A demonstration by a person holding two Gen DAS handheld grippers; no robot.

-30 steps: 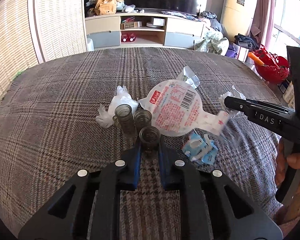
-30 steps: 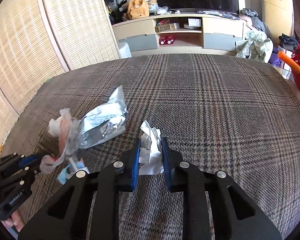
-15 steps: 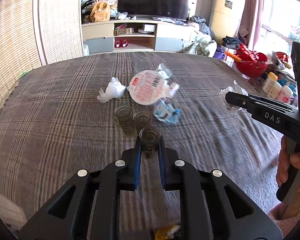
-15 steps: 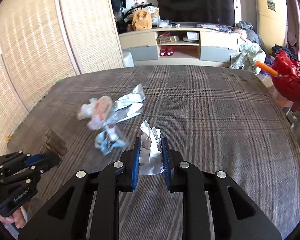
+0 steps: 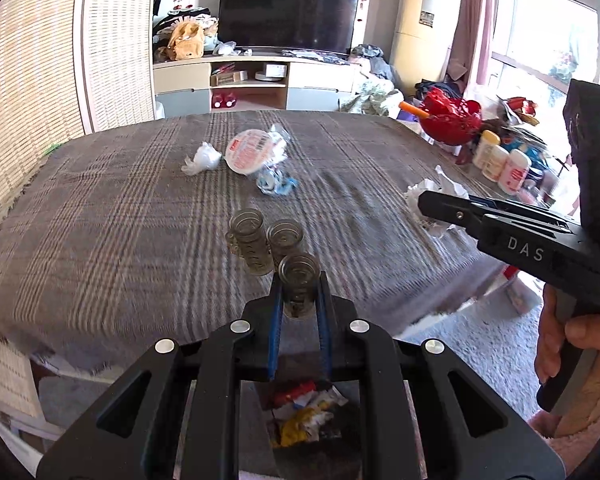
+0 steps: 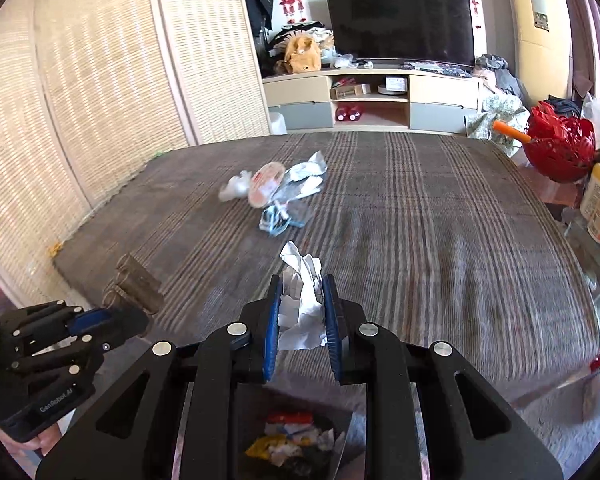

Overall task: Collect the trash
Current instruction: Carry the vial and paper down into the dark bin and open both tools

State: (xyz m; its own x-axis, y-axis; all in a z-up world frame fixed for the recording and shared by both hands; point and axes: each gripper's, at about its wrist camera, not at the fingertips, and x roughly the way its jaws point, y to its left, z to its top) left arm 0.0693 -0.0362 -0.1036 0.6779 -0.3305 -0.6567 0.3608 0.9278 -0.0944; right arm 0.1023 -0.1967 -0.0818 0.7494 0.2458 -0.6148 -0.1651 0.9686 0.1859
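Nearest, below both grippers and off the near edge of the plaid-covered surface (image 6: 440,240), stands the trash bin (image 6: 300,446), already holding red, yellow and white scraps, so part of the collecting looks done. Just above the bin, the left gripper (image 5: 299,292) has its fingers pinching one cup of a clear strip of small plastic cups (image 5: 274,246), and the right gripper (image 6: 301,304) has its fingers pinching a crumpled white paper wad (image 6: 302,292); both loads seem about ready to drop in, though neither is released yet. Farther from the bin, around the middle of the surface, more trash is left: a blue-and-white wrapper (image 5: 276,184), a round printed lid (image 5: 246,152), a silvery foil wrapper (image 6: 306,178) and a small white plastic scrap (image 5: 204,158). I judge the job roughly midway
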